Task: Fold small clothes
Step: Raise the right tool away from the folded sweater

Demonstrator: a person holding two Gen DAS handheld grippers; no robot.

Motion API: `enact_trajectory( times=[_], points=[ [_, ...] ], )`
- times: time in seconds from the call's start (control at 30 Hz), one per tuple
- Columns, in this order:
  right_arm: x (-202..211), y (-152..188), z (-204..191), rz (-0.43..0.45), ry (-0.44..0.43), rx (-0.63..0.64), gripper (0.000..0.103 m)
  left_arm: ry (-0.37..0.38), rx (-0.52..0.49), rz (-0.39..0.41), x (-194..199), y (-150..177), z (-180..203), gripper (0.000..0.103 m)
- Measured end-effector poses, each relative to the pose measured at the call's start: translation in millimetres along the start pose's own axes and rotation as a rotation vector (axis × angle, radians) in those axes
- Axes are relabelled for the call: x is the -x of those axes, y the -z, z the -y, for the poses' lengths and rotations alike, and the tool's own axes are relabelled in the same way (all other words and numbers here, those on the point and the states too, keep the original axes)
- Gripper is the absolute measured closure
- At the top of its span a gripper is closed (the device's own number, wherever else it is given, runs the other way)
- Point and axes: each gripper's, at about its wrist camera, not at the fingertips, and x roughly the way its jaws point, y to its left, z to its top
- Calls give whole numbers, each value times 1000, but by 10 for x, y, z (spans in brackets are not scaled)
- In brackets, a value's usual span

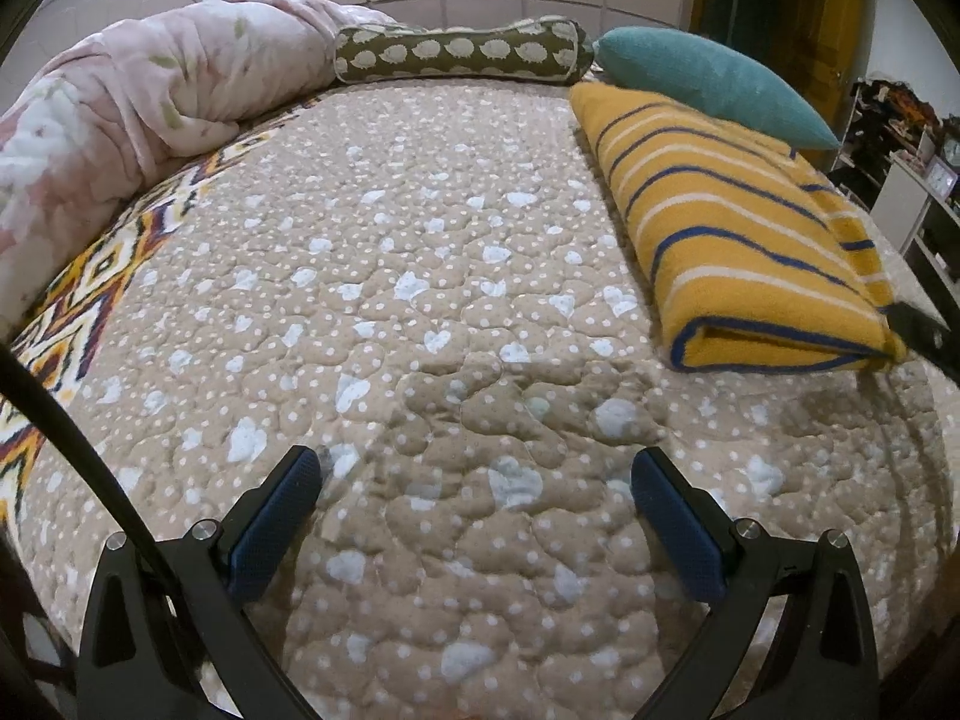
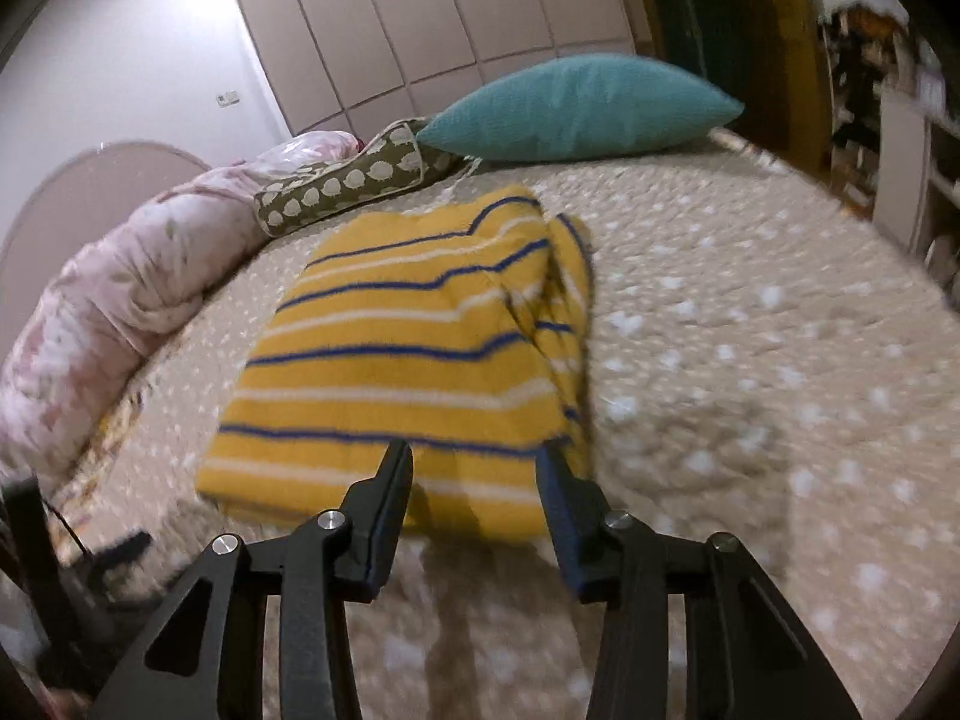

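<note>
Folded striped garment [image 2: 396, 360] lies dead ahead of right gripper [image 2: 474, 456], long axis running away; jaws parted, nothing gripped.

Bed [image 1: 420, 252] fills most of both views, covered w/ tan quilt w/ white dots & pale hearts. Rolled pink floral duvet [image 1: 138, 120] at left, hedgehog-print bolster [image 1: 462, 57] & teal pillow [image 2: 576, 108] at top. Beige panelled wardrobe [image 2: 432, 18] behind, white wall w/ switch upper left. Dark yellow-framed doorway [image 2: 738, 48] upper right; cluttered white shelves [image 1: 918, 180] at right edge. Ceiling spot reflected in wardrobe panel.
</note>
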Motion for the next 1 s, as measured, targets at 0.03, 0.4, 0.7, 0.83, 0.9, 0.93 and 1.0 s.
enact_trajectory(
  times=[0.03, 0.4, 0.7, 0.83, 0.9, 0.93, 1.0],
  points=[
    [71, 45, -20, 9, 16, 17, 54, -1, 5, 11, 51, 4, 18, 0],
    [221, 303, 42, -34, 125, 11, 49, -53, -68, 57, 544, 6, 359, 0],
    [231, 529, -86, -91, 220, 92, 44, -46, -111, 31, 661, 83, 612, 0],
    [233, 558, -83, -87, 235, 112, 42, -41, -125, 20, 650, 116, 694, 0],
    [235, 557, -70, -84, 242, 113, 42, -39, -135, 12, 634, 131, 721, 0],
    [234, 560, -59, -85, 247, 112, 42, -38, -138, 9, 627, 136, 727, 0],
    [228, 559, -45, -86, 256, 111, 42, -36, -141, 2, 610, 142, 732, 0]
  ],
)
